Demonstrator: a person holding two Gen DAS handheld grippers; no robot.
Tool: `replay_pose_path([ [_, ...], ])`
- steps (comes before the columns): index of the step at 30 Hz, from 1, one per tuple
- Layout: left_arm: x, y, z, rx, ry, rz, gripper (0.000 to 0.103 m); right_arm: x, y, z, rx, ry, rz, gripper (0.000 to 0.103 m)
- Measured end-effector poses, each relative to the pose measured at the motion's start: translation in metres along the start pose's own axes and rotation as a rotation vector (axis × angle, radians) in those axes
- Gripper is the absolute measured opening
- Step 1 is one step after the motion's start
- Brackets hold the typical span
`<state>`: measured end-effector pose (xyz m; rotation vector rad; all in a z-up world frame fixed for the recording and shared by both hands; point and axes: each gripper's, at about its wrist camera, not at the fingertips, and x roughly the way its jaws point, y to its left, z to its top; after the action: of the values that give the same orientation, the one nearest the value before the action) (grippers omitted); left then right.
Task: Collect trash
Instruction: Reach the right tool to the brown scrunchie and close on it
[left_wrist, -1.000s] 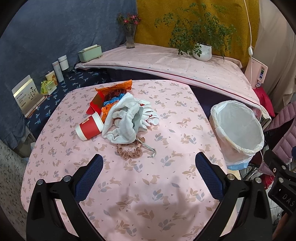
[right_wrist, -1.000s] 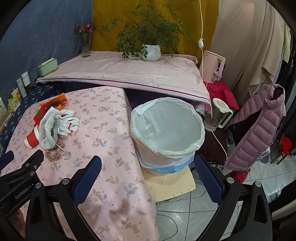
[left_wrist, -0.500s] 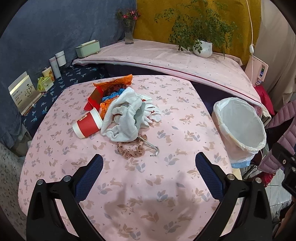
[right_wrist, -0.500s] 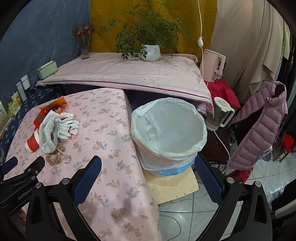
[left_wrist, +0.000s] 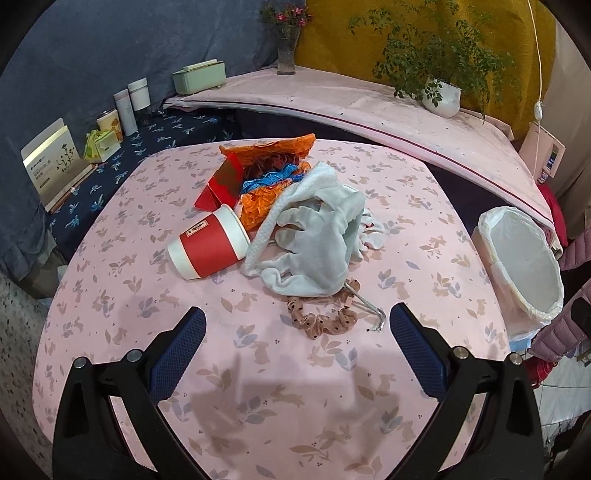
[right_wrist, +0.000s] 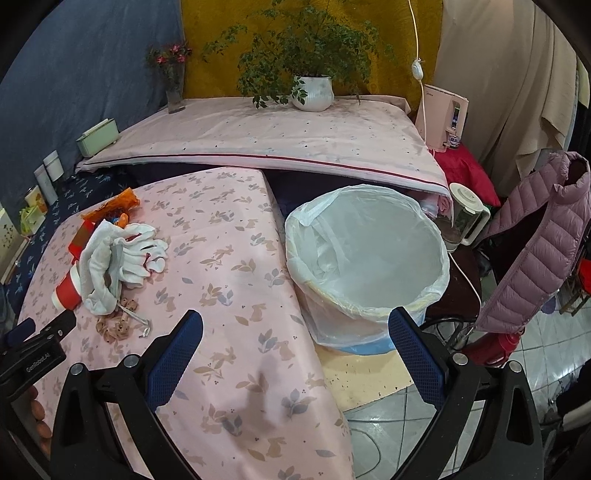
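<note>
The table (left_wrist: 424, 236) under its pink leaf-and-rabbit cloth fills most of what I see over my left gripper (left_wrist: 295, 325). Off its right edge stands the trash bin (right_wrist: 369, 258), lined with a white bag and open at the top; my right gripper (right_wrist: 295, 328) hangs just in front of it, over the table's corner, with the bin's near rim showing between its two blue pads. Both of my grippers have their fingers spread wide and hold nothing.

The trash lies in one heap near the middle of the table, ahead of my left gripper and apart from it. Biggest in the heap is a crumpled white cloth (left_wrist: 317, 240), with white gloves (left_wrist: 371, 230) poking out on its right side. Behind it is an orange wrapper (left_wrist: 273, 155) with a red carton (left_wrist: 221, 184) against it and a blue scrap (left_wrist: 269, 179) on top. A red-and-white paper cup (left_wrist: 208, 247) lies on its side, touching the cloth's left edge. Nearest my left gripper is a pink dotted scrunchie (left_wrist: 321, 319), half tucked under the cloth, with a bit of pale string (left_wrist: 373, 312) beside it.
</note>
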<state>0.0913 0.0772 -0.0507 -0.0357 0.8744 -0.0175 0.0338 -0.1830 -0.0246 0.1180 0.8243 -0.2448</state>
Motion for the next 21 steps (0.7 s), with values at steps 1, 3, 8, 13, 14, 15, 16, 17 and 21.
replay_pose_path([
  [1, 0.004, -0.001, 0.002, 0.002, 0.004, -0.006, 0.095, 0.002, 0.002, 0.001, -0.001, 0.002, 0.003, 0.096],
  [3, 0.014, -0.003, 0.009, 0.009, 0.011, -0.01, 0.095, 0.007, 0.006, 0.004, -0.003, -0.001, 0.009, 0.096],
  [8, 0.037, -0.009, 0.026, 0.019, -0.014, -0.003, 0.091, 0.017, 0.019, 0.012, -0.017, -0.011, 0.016, 0.096],
  [13, 0.061, -0.004, 0.038, -0.002, 0.038, -0.064, 0.058, 0.024, 0.037, 0.019, -0.036, -0.02, 0.051, 0.096],
  [14, 0.062, -0.004, 0.039, -0.003, 0.038, -0.073, 0.051, 0.026, 0.042, 0.02, -0.043, -0.021, 0.059, 0.096],
  [15, 0.064, -0.004, 0.04, 0.0, 0.04, -0.078, 0.039, 0.028, 0.047, 0.021, -0.05, -0.021, 0.067, 0.096],
  [16, 0.066, -0.004, 0.041, 0.006, 0.047, -0.094, 0.031, 0.03, 0.052, 0.021, -0.056, -0.02, 0.072, 0.096],
  [17, 0.066, -0.003, 0.042, 0.009, 0.055, -0.11, 0.017, 0.032, 0.057, 0.022, -0.062, -0.019, 0.077, 0.096],
  [21, 0.06, 0.005, 0.043, 0.002, 0.04, -0.134, 0.005, 0.037, 0.079, 0.022, -0.092, -0.013, 0.106, 0.093],
])
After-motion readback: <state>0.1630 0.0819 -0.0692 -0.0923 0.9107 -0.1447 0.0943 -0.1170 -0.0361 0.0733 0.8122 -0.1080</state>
